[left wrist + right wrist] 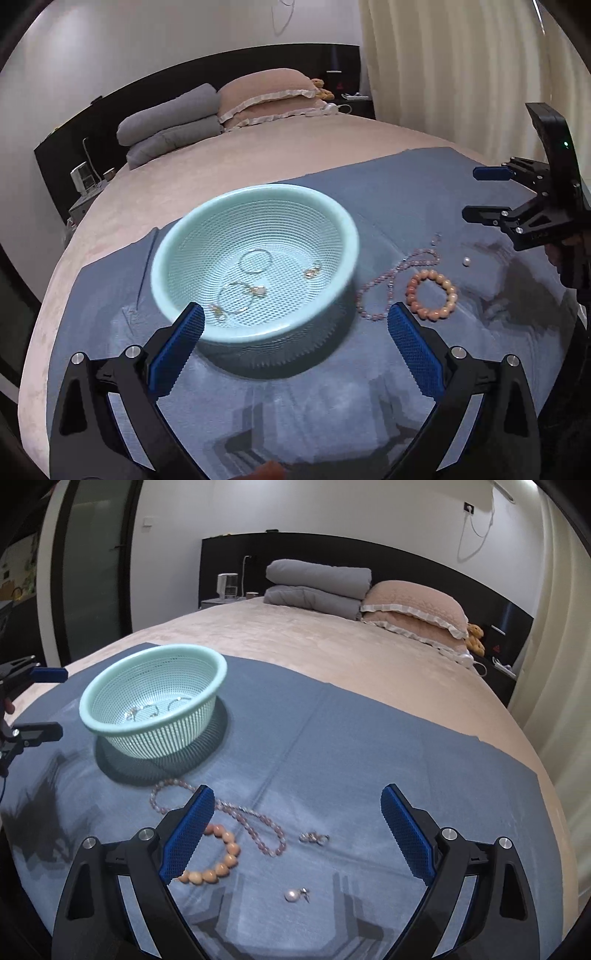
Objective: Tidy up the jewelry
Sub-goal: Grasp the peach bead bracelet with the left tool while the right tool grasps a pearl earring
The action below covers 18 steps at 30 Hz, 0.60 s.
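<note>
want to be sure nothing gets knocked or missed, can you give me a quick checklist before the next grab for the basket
1. Right gripper open and empty: ok, nothing between its pads.
2. Left gripper open and empty: ok.
3. Basket upright on the blue cloth, with hoops and earrings already inside: ok.
4. Pieces still outside the basket: not ok. The peach bead bracelet, pink bead necklace, small silver earring and pearl earring all lie on the cloth.
5. Pearl earring free to pick: ok, it lies alone, apart from the beads.
6. Bracelet clear of necklace: cannot tell, the right finger hides part of both.
</note>
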Motion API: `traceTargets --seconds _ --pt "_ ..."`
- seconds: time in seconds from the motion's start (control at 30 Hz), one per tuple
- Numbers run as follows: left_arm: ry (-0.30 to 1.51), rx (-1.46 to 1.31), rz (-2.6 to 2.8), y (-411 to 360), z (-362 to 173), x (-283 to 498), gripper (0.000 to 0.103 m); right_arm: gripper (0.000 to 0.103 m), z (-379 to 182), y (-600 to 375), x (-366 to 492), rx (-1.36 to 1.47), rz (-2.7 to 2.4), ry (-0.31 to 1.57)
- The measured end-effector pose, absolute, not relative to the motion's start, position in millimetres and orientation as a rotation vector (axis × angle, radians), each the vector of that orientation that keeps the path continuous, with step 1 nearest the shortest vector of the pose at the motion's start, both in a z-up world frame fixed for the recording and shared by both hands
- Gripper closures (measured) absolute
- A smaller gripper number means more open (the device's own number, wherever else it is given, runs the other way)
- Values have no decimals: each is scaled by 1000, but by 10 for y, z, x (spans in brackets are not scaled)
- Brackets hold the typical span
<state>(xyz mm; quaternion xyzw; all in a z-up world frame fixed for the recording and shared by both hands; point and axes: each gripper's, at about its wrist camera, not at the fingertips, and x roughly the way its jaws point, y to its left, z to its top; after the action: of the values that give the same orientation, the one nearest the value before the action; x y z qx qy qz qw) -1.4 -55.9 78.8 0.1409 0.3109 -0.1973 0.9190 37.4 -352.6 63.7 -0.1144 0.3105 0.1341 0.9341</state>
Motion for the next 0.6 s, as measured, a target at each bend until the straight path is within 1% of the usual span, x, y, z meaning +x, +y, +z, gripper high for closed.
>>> traceTargets --seconds 0.13,0.33,0.47,0.6 --pt "654 340 -468 -963 645 -113 6 16 512 -3716 251 -230 242 664" --pt "679 342 -579 -1454 426 -129 6 16 334 -3909 188 -217 221 709" --pt "696 341 -621 -1668 293 -58 6 16 203 -3991 176 -195 223 728" --pt "726 284 -645 -1718 181 36 6 17 105 -4003 237 -175 241 747"
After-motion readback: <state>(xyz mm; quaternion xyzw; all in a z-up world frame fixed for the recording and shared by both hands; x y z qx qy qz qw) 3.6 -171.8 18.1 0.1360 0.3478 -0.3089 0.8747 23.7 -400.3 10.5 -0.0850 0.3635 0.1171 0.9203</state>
